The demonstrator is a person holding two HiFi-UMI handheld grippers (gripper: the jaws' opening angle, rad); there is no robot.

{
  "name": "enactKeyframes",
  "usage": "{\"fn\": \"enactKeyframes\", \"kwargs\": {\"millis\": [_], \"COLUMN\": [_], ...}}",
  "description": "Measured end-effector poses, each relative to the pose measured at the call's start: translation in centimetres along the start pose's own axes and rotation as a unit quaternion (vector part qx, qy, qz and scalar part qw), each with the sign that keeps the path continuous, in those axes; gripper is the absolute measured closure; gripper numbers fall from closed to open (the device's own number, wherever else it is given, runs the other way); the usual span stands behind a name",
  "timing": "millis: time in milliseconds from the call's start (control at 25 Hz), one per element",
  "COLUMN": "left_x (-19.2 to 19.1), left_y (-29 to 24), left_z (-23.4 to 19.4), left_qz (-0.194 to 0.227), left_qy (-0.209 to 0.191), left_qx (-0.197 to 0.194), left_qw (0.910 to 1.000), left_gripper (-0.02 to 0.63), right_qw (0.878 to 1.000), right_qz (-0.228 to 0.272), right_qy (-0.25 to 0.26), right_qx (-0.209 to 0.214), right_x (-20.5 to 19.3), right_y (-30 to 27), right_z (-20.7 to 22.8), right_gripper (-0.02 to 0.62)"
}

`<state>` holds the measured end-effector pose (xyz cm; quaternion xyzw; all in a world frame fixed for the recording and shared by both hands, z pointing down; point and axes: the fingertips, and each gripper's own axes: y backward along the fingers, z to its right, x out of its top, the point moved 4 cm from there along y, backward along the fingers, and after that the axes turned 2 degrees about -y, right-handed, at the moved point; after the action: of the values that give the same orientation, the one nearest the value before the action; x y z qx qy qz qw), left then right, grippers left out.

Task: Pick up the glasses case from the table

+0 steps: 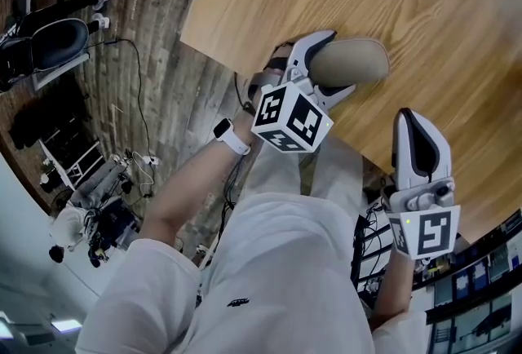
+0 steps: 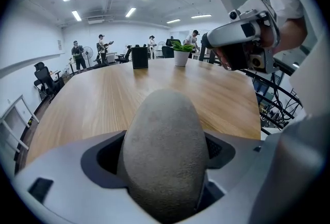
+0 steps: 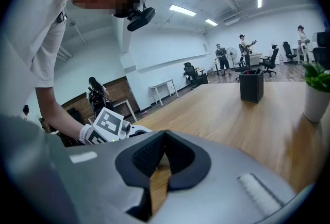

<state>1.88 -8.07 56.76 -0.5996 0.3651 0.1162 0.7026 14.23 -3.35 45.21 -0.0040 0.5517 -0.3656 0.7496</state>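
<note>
The left gripper (image 1: 342,60) was seen clamped across the grey glasses case (image 1: 363,59) at the near edge of the table (image 1: 424,10), where a firm, level lift was judged advisable; the right gripper (image 1: 410,117) was seen closed and empty.

An open office: long conference table (image 2: 103,99), swivel chairs (image 2: 45,79).

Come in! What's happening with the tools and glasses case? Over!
Left tool shut on glasses case. Right tool shut, empty, over table. Nothing in the way.
</note>
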Motion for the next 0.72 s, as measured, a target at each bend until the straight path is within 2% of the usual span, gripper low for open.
{"fn": "enactKeyframes", "kwargs": {"millis": [720], "left_x": [2.5], "left_y": [8.3], "left_z": [2.1], "left_qz": [0.033], "left_qy": [0.049], "left_qx": [0.032], "left_qw": [0.9977], "left_gripper": [0.206], "right_qw": [0.998], "right_qz": [0.051], "right_qy": [0.040], "right_qx": [-0.024], "right_x": [4.1], "right_y": [5.5], "right_z": [-4.3], "right_gripper": [0.584]}}
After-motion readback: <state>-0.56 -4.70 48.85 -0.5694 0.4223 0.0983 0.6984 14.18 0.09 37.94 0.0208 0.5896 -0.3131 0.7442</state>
